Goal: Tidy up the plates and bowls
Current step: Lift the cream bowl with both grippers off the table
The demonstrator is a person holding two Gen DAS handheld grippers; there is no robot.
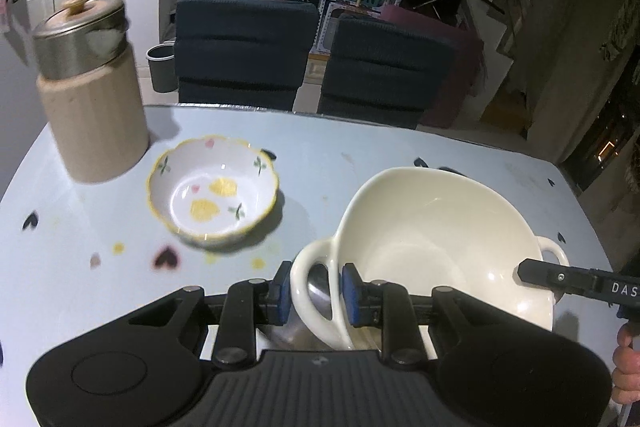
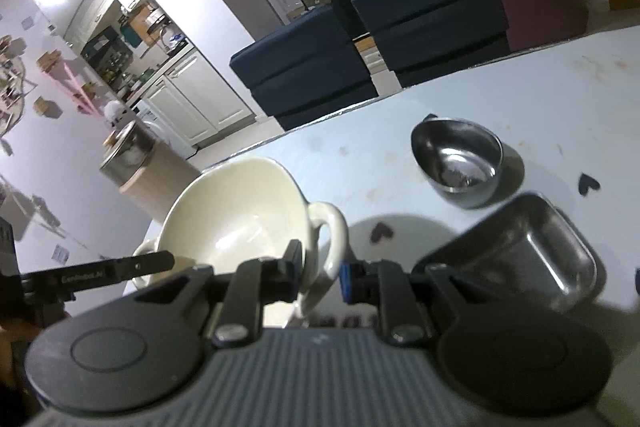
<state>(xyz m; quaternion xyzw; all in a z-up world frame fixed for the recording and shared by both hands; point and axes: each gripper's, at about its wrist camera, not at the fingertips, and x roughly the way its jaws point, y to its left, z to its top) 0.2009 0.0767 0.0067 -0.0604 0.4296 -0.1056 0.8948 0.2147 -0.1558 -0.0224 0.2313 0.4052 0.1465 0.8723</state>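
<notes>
A cream two-handled bowl [image 1: 432, 239] is held between both grippers, seemingly raised off the pale blue table [image 1: 400, 147]. My left gripper [image 1: 316, 293] is shut on its left handle [image 1: 304, 267], blue pads on either side of the loop. My right gripper [image 2: 320, 277] is shut on the other handle [image 2: 330, 223] of the same cream bowl [image 2: 232, 215]. A small floral bowl [image 1: 214, 195] with a yellow rim sits to the far left. A round steel bowl [image 2: 460, 159] and a rectangular steel dish [image 2: 520, 251] lie to the right.
A tall beige canister [image 1: 92, 95] with a steel lid stands at the table's far left corner. Two dark blue chairs [image 1: 244, 47] stand behind the far edge. A hand [image 1: 628, 359] shows at the right margin. The bowl casts a shadow [image 2: 400, 231] on the table [image 2: 520, 87].
</notes>
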